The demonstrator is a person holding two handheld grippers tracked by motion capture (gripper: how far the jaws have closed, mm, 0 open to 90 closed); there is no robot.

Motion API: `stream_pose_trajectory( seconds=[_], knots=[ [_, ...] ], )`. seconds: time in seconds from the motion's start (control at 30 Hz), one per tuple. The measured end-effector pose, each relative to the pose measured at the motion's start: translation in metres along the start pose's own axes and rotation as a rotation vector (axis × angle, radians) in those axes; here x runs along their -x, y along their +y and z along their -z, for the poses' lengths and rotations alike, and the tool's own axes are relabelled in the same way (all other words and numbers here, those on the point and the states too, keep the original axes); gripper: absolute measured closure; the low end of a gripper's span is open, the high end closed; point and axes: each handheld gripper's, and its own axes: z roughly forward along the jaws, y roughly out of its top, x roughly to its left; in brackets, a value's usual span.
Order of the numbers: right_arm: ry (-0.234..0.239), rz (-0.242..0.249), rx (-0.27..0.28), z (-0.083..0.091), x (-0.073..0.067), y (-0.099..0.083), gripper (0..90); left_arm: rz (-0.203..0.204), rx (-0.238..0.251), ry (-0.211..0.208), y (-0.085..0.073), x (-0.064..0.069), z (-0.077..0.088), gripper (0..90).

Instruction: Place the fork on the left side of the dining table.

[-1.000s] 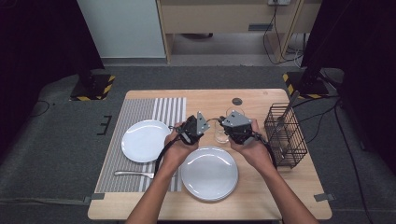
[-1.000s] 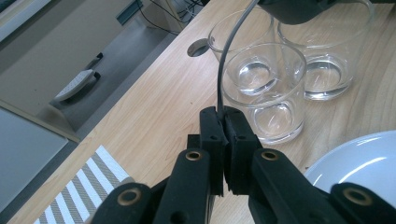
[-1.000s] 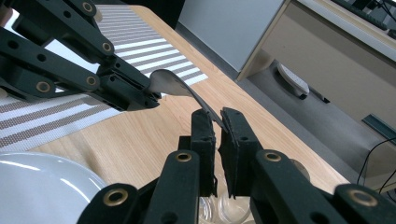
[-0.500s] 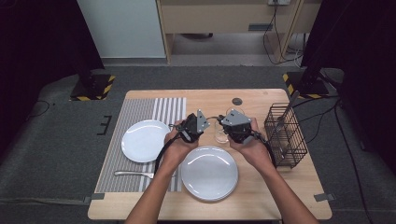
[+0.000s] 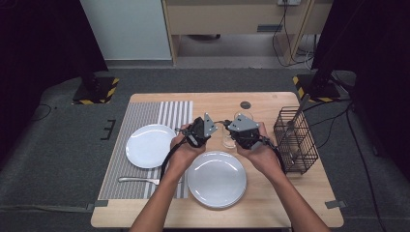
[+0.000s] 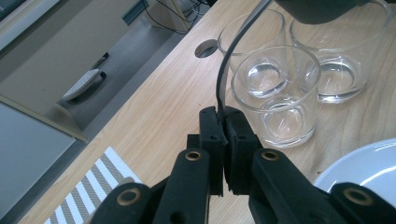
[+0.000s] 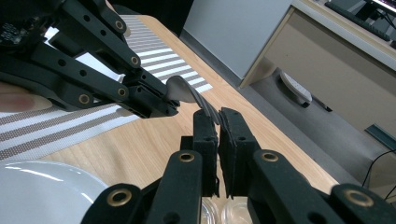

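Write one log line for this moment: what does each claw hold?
left claw: shut on metal utensil | right claw: shut on metal utensil | place: near glasses

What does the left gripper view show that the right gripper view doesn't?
Left gripper view: three glasses in full and the round hole in the table. Right gripper view: the left gripper from outside, clamped on the broad end of the utensil, while the right gripper pinches its handle. Both: black jaws shut on the utensil, a white plate, the striped mat and the wooden table.
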Motion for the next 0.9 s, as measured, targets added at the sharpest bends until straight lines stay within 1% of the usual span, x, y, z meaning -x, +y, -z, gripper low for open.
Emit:
stream_pose_trajectory(
  seconds=[0.27,0.3,0.37,0.43,0.53,0.63,0.73,0.9],
  knots=[
    [0.001,-0.003,0.008,0.0005,0.0014,-0.0009,83.9,0.002,0.006,-0.002,0.0006,0.0005,0.0002,87.1],
    [0.002,-0.008,0.009,0.0009,0.0016,-0.0011,81.5,0.005,0.007,-0.002,0.0007,0.0005,0.0002,87.2],
    [0.000,-0.023,0.010,0.0007,0.0022,-0.0020,73.0,0.006,0.007,-0.001,0.0008,0.0006,0.0000,87.3],
    [-0.001,-0.032,0.003,0.0004,0.0029,-0.0046,71.9,0.004,0.006,-0.002,0.0006,0.0011,0.0001,87.3],
    [-0.003,-0.040,-0.001,0.0008,0.0041,-0.0077,75.7,0.005,0.006,-0.002,0.0000,0.0011,0.0005,87.3],
    [-0.007,-0.046,0.002,0.0025,0.0046,-0.0095,82.4,0.005,0.005,-0.002,-0.0006,0.0011,0.0004,87.3],
    [-0.002,-0.054,0.012,0.0038,0.0049,-0.0085,83.6,0.004,0.000,-0.005,-0.0012,0.0017,-0.0004,87.3],
    [0.005,-0.031,0.017,0.0047,0.0021,-0.0061,87.6,0.012,-0.001,-0.005,-0.0028,0.0011,-0.0008,87.2]
  ],
)
